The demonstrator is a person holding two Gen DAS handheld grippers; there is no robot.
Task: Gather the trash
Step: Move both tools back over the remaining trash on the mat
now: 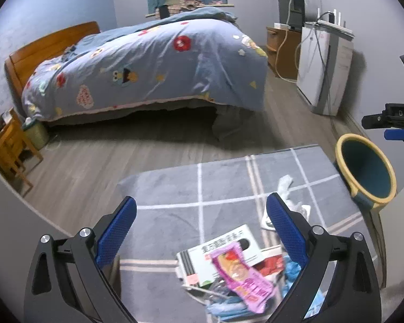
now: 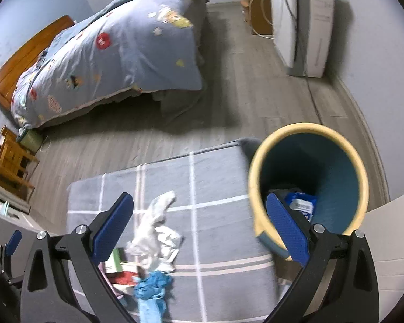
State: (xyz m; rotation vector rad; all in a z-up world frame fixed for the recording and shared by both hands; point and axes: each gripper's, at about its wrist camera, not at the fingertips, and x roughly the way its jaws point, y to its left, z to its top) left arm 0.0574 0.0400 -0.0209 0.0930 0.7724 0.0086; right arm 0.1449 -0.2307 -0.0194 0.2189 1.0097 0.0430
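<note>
A pile of trash lies on a grey checked rug (image 1: 223, 185): a pink snack wrapper (image 1: 242, 274) on a white box (image 1: 223, 253), crumpled white paper (image 1: 285, 188) and blue cloth (image 2: 150, 288). My left gripper (image 1: 202, 228) hangs open just above the wrapper and box. A round bin (image 2: 309, 177) with a yellow rim and teal inside stands at the rug's right edge, with a blue packet (image 2: 301, 204) at its bottom. My right gripper (image 2: 199, 226) is open and empty, between the white paper (image 2: 153, 228) and the bin. The bin (image 1: 366, 172) also shows in the left wrist view.
A bed (image 1: 148, 64) with a blue patterned quilt fills the far side across the wood floor. A white appliance (image 1: 323, 67) with cables stands by the right wall. A small wooden chair (image 1: 8, 148) and a green basket (image 1: 36, 133) sit at the left.
</note>
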